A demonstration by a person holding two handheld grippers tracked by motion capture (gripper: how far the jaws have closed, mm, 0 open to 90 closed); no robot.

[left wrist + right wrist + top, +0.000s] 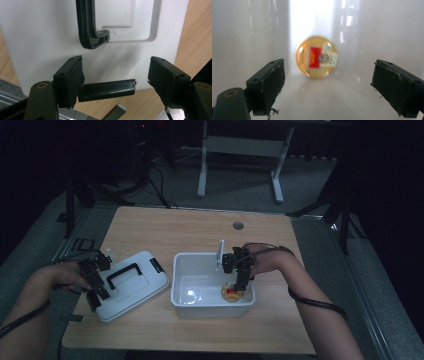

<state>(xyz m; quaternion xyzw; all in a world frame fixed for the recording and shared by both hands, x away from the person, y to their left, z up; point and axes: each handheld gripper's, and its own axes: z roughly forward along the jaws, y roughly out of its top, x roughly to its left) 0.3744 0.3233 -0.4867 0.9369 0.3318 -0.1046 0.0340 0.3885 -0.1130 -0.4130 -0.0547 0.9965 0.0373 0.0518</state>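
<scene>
The right gripper (pixel 239 281) hangs nose-down inside the white plastic bin (pixel 181 270), jaws spread wide and holding nothing. Straight ahead of it along its own jaw line, in the right gripper view, lies the round yellow-gold item (pixel 317 60) with a red label, a small disc or cup seen face-on (too blurred to name more closely). It rests on the bin's floor near the front right corner, centred between the two pads but beyond their tips, so neither pad touches it. Being round, it offers no long axis to line up with; what counts, in my judgement, is that it sits directly below and ahead of this gripper, with the bin wall close behind it.

The left gripper (pixel 115 75) is over the near edge of the white lid (pixel 150 287), which lies flat on the wooden table (pixel 200 227) just left of the bin. Its jaws stand partly open around the lid's black latch (pixel 107 90), one pad touching it and the other apart. The right hand is clearly the nearer one to the yellow item.
</scene>
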